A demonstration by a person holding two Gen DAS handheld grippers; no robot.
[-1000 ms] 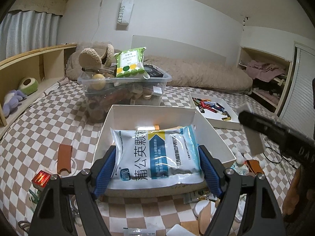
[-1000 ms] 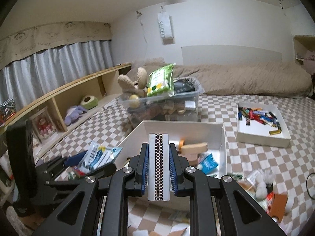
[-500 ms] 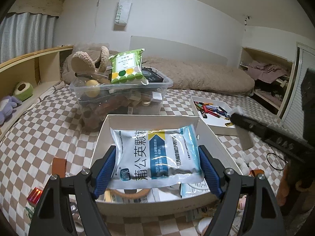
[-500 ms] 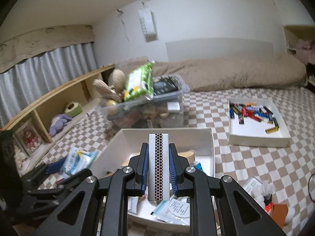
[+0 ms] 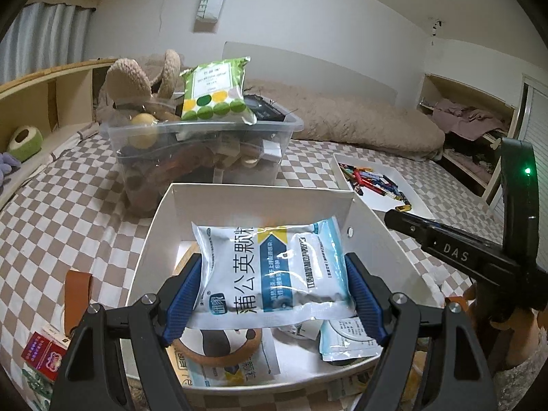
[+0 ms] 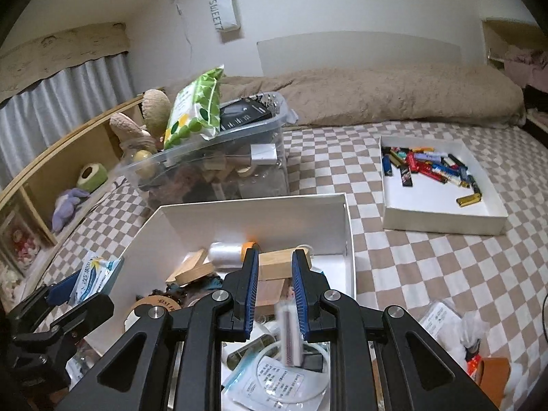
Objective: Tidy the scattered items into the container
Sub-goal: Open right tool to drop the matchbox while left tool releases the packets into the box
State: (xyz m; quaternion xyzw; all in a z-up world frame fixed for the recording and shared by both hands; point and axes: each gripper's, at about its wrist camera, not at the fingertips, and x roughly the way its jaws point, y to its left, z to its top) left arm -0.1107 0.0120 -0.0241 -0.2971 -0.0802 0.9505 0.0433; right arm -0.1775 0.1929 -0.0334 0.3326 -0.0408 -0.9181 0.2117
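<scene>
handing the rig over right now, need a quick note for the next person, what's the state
Left gripper: shut on the blue-white packet, held over the white box.
Right gripper: jaws apart; the matchbox is blurred and loose between them, above the box.
Done: several items already lie in the box.
Left: release the packet, then collect the brown strap, red carton and other bits around the box.

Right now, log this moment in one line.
left fingers: gripping blue-white pouch over white box | right fingers: apart, blurred matchbox loose above box
</scene>
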